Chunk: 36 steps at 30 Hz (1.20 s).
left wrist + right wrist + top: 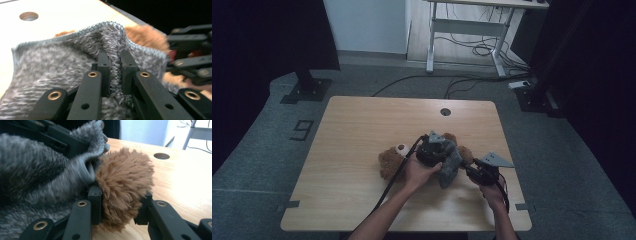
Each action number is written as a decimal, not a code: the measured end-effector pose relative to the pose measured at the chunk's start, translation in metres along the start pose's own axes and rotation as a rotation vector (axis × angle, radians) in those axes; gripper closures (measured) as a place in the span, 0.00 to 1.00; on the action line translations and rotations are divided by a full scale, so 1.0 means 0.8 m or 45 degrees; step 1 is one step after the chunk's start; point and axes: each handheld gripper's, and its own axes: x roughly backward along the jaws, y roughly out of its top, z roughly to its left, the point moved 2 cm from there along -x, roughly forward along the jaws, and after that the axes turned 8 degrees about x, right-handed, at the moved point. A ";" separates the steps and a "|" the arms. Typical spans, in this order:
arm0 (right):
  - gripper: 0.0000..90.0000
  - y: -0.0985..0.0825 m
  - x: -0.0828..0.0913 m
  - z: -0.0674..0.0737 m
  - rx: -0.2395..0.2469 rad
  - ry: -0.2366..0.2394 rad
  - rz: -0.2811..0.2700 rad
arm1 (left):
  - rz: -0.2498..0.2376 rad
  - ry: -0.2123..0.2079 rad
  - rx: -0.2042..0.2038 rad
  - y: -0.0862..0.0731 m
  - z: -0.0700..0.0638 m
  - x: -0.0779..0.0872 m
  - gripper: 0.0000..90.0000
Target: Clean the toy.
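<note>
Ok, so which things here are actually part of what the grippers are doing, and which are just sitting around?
In use:
- teddy bear, lying on the table
- grey fuzzy garment, pinched by the left gripper
- bear's brown limb, clamped by the right gripper

Just around:
- round hole in the tabletop
- white desk frame behind
- floor cables
</note>
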 end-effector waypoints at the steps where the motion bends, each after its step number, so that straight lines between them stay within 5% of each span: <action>1: 0.74 -0.001 0.000 -0.001 -0.003 0.005 0.002 | -0.008 0.008 0.000 -0.002 0.004 0.005 0.90; 11: 0.74 -0.001 0.005 -0.001 -0.019 -0.012 0.019 | -0.043 0.121 0.038 -0.040 0.056 0.068 0.90; 14: 0.74 -0.003 0.004 0.000 -0.025 0.000 0.022 | -0.053 0.059 0.112 -0.057 0.076 0.082 0.91; 24: 0.74 -0.007 0.003 0.003 -0.020 0.009 0.039 | -0.138 0.050 0.086 -0.078 0.076 0.112 0.91; 31: 0.74 -0.008 0.003 0.003 -0.037 -0.007 0.041 | -0.237 0.142 0.092 -0.095 0.090 0.148 0.91; 36: 0.74 -0.010 0.003 0.002 -0.050 -0.008 0.044 | -0.221 0.212 0.154 -0.112 0.120 0.163 0.90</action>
